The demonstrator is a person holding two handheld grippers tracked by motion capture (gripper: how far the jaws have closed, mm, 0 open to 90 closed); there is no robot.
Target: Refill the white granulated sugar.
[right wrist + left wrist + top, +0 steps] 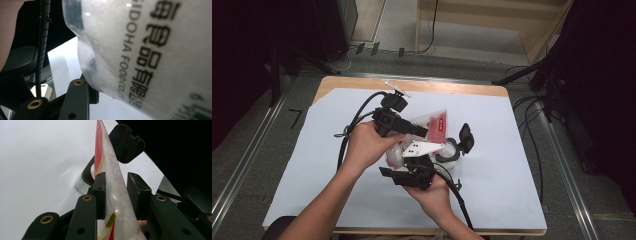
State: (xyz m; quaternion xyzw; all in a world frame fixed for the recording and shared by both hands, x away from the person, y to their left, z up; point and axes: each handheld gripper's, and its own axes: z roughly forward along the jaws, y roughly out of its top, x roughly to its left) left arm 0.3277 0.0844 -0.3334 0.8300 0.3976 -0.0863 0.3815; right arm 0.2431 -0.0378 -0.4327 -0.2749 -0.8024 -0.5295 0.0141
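Above the white-covered tabletop (512, 150), the left tool (115, 195) clamps the red-and-clear plastic bag (110, 177) edge-on, while the right tool (412, 170) grips the same bag from below.

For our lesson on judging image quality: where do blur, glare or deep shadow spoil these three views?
High view: room edges sink into black, the white table cover is evenly lit. Left gripper view: bag sharp, background washed out white. Right gripper view: the bag is too close, its print soft, small glare spots on top.
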